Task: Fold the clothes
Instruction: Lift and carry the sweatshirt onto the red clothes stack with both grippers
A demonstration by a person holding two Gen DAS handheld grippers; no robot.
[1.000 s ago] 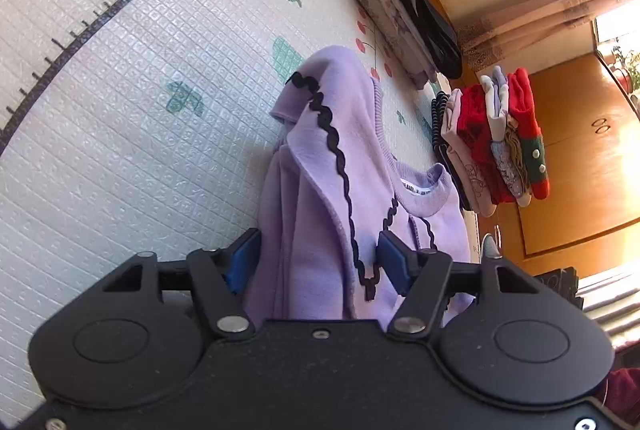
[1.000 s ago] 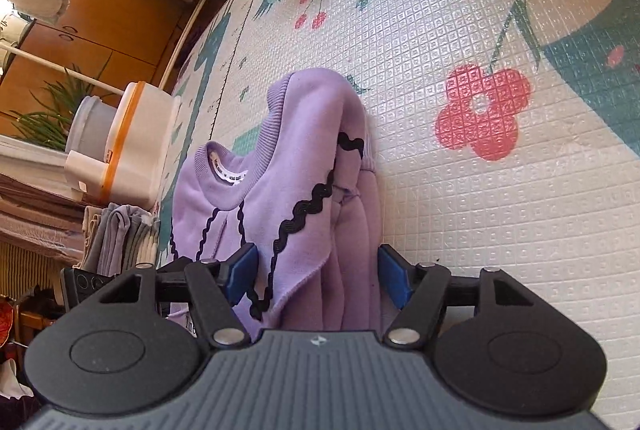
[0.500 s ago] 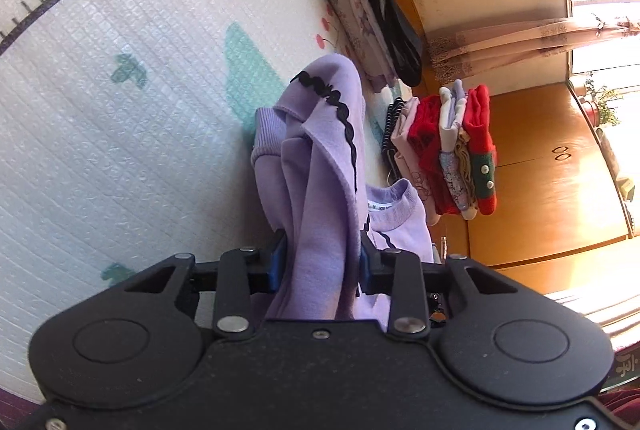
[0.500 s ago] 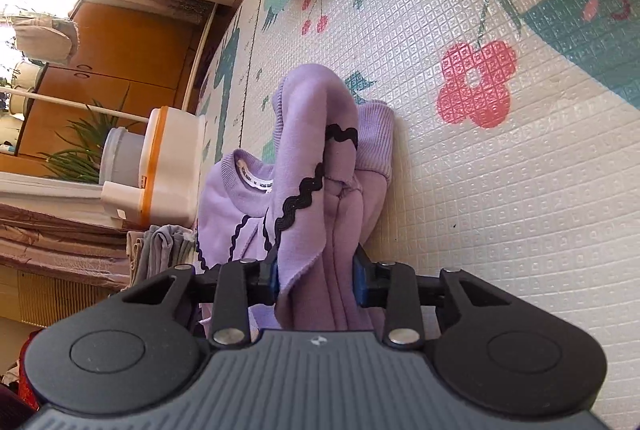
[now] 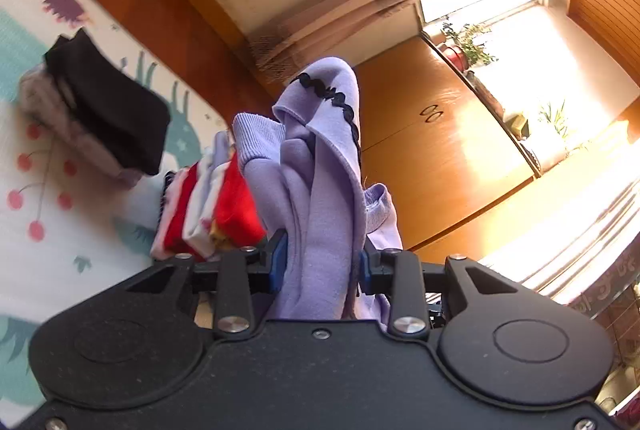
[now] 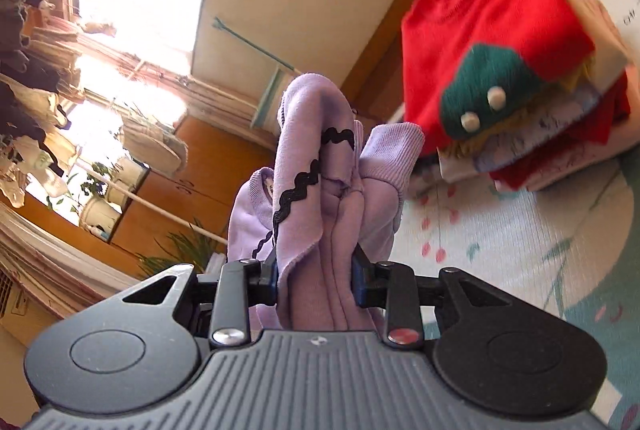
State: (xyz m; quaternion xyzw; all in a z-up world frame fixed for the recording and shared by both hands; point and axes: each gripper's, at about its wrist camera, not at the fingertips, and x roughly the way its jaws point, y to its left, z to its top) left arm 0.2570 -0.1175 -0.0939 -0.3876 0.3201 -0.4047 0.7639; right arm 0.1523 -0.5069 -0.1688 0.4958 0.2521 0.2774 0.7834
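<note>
Left wrist: my left tool point(image 5: 322, 264) clamps the bunched lilac sweatshirt point(image 5: 320, 181), which hides part of the blurred folded stack point(image 5: 208, 213). Right wrist: my right tool point(image 6: 314, 276) grips the sweatshirt's point(image 6: 320, 189) other bunch, its body cut off below.

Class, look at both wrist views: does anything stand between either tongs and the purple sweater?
Nothing visible does. The left tongs and right tongs each clamp bunched folds of the purple sweater directly between their pads.
</note>
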